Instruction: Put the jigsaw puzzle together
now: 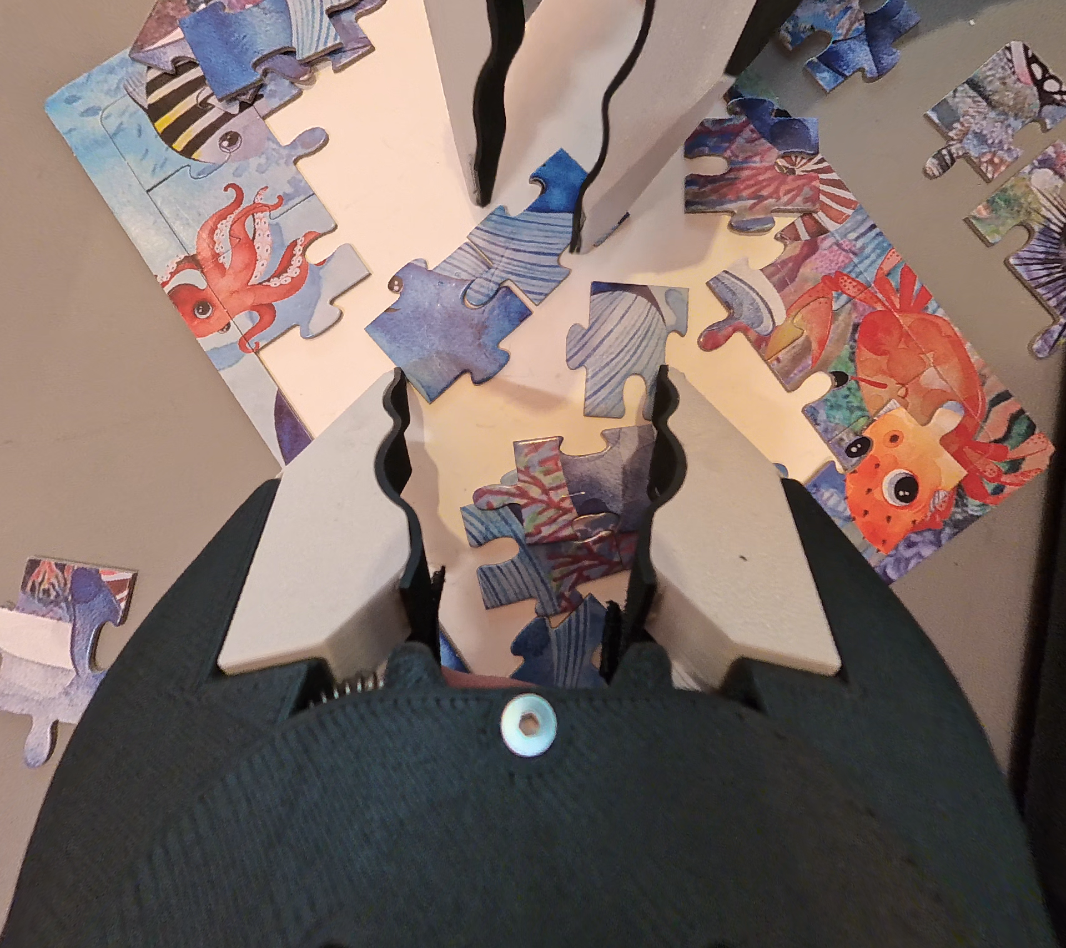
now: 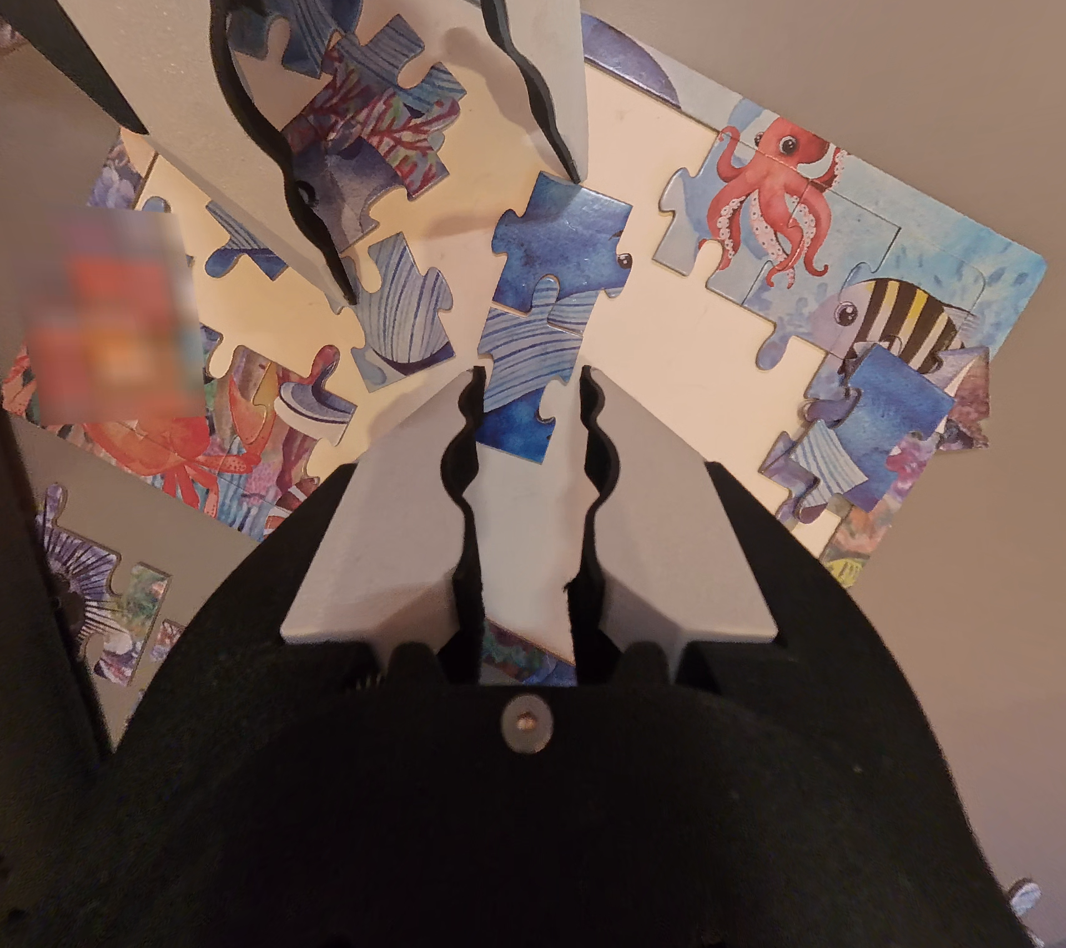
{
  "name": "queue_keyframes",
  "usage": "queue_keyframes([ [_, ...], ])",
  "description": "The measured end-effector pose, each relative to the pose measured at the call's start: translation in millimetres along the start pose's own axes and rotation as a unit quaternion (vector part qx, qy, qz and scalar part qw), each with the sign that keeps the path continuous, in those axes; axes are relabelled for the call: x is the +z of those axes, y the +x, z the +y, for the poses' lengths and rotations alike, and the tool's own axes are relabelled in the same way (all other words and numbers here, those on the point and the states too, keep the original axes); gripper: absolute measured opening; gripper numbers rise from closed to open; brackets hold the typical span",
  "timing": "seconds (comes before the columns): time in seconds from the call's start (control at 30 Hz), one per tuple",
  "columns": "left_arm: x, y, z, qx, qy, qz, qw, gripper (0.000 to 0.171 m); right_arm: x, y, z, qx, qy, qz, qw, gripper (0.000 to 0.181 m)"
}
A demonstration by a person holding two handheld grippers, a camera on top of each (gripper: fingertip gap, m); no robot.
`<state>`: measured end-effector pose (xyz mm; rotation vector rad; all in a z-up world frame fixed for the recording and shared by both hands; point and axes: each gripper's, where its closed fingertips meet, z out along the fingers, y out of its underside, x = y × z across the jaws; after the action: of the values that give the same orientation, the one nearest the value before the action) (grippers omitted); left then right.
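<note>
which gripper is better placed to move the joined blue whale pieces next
Right, probably. The right hand-held gripper is open with its tips at the whale pieces' edge; the left hand-held gripper sits open over the coral pieces.

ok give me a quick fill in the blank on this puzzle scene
1. The octopus printed on the joined pieces is ____ in colour.
2. The fish next to the octopus has black and white ____.
3. Both the left gripper and the right gripper have their jaws ____.
4. The puzzle tray lies on a ____ table.

Missing words: red; stripes; open; grey
</note>
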<state>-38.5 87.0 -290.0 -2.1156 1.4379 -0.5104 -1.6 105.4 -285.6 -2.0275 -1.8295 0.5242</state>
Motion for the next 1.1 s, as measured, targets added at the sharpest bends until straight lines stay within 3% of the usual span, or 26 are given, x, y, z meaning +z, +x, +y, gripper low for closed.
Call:
queue_keyframes([
  [1.1, 0.2, 1.1, 0.2, 0.002, -0.002, 0.0, 1.0, 0.086, 2.9, 1.0, -1.4, 0.012, 0.001, 0.005, 1.0, 0.029],
])
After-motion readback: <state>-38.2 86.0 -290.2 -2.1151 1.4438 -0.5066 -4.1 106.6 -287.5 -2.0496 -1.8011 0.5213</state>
